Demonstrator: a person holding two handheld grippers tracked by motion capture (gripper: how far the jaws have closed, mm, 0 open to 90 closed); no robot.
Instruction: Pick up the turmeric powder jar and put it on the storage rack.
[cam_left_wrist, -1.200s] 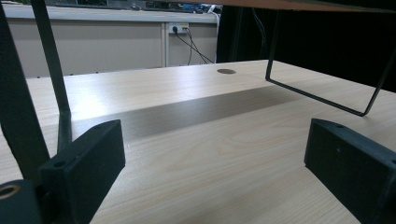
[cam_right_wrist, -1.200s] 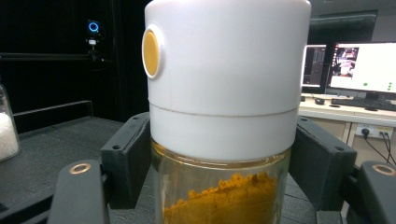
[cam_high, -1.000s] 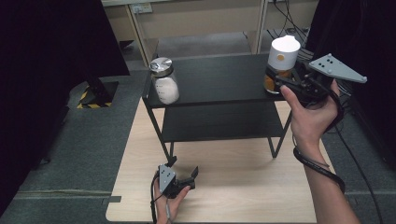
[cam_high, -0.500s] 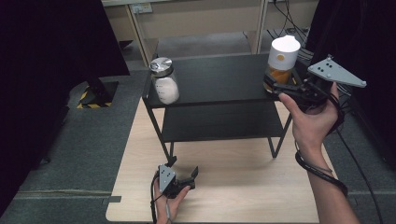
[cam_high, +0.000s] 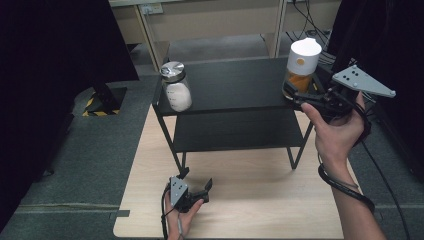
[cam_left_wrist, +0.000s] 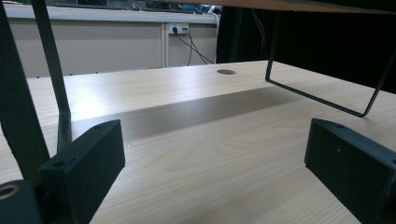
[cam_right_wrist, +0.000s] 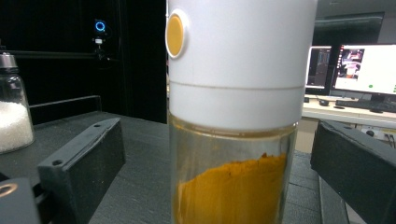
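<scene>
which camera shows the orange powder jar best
The right gripper view: the orange powder jar stands close up between open jaws, its powder level clear. The high view shows it small on the shelf's corner; the left gripper view looks elsewhere.

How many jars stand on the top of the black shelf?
2: the jar of white grains at the shelf's front left corner, and the white-capped jar of orange powder at its right edge, between open jaws.

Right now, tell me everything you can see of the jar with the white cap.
The jar stands upright at the right end of the black shelf's top. Its clear lower body is partly filled with orange-yellow powder; its tall white cap has a round orange button. The right gripper brackets it with open jaws, pads clear of the sides.
</scene>
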